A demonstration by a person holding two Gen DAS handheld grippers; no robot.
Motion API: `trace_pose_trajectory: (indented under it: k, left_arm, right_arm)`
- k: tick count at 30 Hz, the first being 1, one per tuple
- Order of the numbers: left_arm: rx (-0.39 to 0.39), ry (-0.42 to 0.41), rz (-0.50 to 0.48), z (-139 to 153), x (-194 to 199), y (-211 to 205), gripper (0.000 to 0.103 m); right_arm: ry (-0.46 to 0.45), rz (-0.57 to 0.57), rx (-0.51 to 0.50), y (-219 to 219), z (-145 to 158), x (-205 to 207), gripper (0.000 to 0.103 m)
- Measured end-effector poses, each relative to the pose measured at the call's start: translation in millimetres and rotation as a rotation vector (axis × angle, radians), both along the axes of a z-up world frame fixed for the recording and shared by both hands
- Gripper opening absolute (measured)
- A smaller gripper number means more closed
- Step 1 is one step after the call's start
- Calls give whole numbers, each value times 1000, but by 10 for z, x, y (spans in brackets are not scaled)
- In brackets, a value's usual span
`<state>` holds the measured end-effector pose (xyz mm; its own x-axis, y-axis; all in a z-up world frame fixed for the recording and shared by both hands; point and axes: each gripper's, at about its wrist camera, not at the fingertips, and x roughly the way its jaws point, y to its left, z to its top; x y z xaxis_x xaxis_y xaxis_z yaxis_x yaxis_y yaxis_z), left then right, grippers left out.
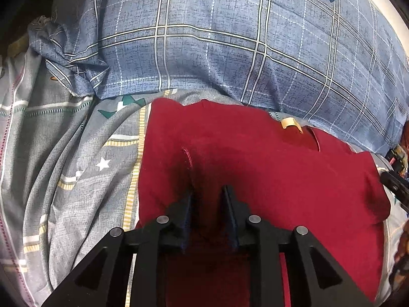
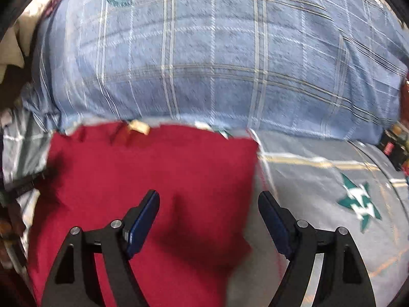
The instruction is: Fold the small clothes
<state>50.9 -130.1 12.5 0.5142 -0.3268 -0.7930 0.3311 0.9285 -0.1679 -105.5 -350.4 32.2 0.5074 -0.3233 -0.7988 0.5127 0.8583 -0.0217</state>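
The bed (image 1: 64, 179) carries everything: a grey patterned sheet with stars and stripes, and across its far side a big blue plaid pillow (image 1: 230, 51). Just near of that pillow lies the red garment (image 1: 255, 179), spread flat on the sheet, its far edge close against the pillow's base and a pale label (image 1: 290, 122) showing at that edge. It stretches left to right across the bed and runs toward the viewer under both sets of tongs.

The relation that matters, as I judge it, is at the garment's right side. In the right wrist view the cloth's right edge falls between the two fingers of the right tongs (image 2: 208, 220), one finger above red fabric and the other above bare sheet, so this hand looks best placed to take that edge for a fold. The right tongs stand wide and hold nothing.

The left tongs (image 1: 208, 204) sit over the middle of the garment, pointing down at it, beside a small stitched crease (image 1: 188, 156) just beyond the left finger. Their gap is narrow, with red cloth showing through it; no fabric appears pinched between the pads.
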Motion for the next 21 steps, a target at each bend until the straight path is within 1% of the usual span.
trace_pose_trajectory:
  k: [2, 5, 6, 7, 9, 12, 15, 16, 17, 18, 19, 21]
  left_arm:
    - [8, -8, -4, 12, -2, -5, 28]
    - [12, -7, -10, 5, 3, -20, 30]
    - [11, -8, -12, 7, 7, -20, 30]
    - [9, -4, -13, 12, 16, -20, 32]
    - [3, 1, -13, 21, 20, -4, 34]
    - [3, -6, -5, 56, -9, 25, 38]
    - [2, -30, 10, 98, -66, 66, 57]
    - [14, -43, 23, 114, -91, 80, 65]
    - [22, -62, 36, 128, -112, 95, 67]
    - [26, -70, 41, 130, -126, 98, 67]
    - [31, -67, 39, 123, -126, 99, 67]
    - [40, -45, 40, 89, -96, 91, 67]
  right_arm:
    - [-11, -2, -8, -32, -93, 125, 79]
    - [30, -38, 74, -178, -385, 215, 75]
    - [43, -55, 86, -223, -474, 221, 75]
    - [33, -61, 82, -241, -497, 211, 75]
    - [27, -72, 82, -244, -443, 192, 75]
    - [20, -75, 58, -185, -271, 122, 78]
    - [0, -23, 43, -51, -86, 31, 78]
    - [3, -9, 27, 0, -50, -5, 78]
    - [11, 5, 16, 49, -31, -47, 78]
    - [28, 17, 17, 88, -47, -79, 78]
    - [51, 26, 26, 107, -92, -84, 78]
    - [127, 34, 38, 129, -237, -98, 78]
